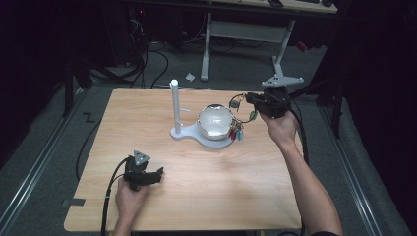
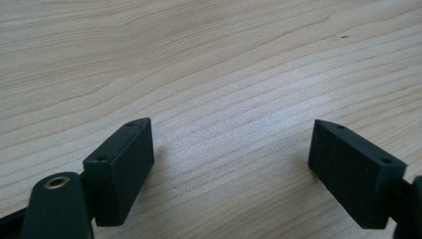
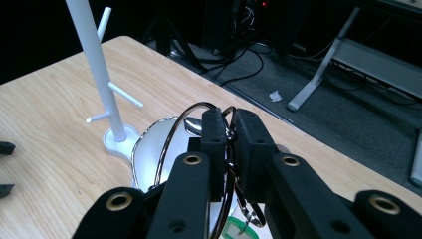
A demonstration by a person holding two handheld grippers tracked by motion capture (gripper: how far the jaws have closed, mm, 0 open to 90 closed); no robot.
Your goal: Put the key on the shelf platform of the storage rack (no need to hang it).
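While the left gripper (image 1: 158,173) rests low on the table (image 1: 206,177) near its front left corner, held in the person's left hand (image 1: 129,195), its jaws stand wide apart with nothing between them — the left gripper view shows bare wood grain in the gap (image 2: 231,164).

Toward the middle of the table stands a white rack (image 1: 175,105): an upright post with short side pegs, rising from a flat white base (image 1: 183,132). On the same base, just right of the post, sits a round bowl (image 1: 215,121) with a shiny surface.

Right of the bowl, the right gripper (image 1: 251,98) is held above the table's far right part by the right hand (image 1: 280,129), its forearm coming in from the lower right. Its jaws are closed on a thin wire ring (image 3: 171,144) — in the right gripper view the loop curves out to the left of the jaws and passes between them. From the ring hang small tags (image 1: 237,132), red, green and pale, dangling just beside the bowl's right side; whether they touch it cannot be told. A further green tag (image 1: 253,116) hangs nearer the gripper.

Beyond the table lie a grey floor (image 1: 236,69), cables (image 1: 147,69) and the white legs of a desk (image 1: 206,49).
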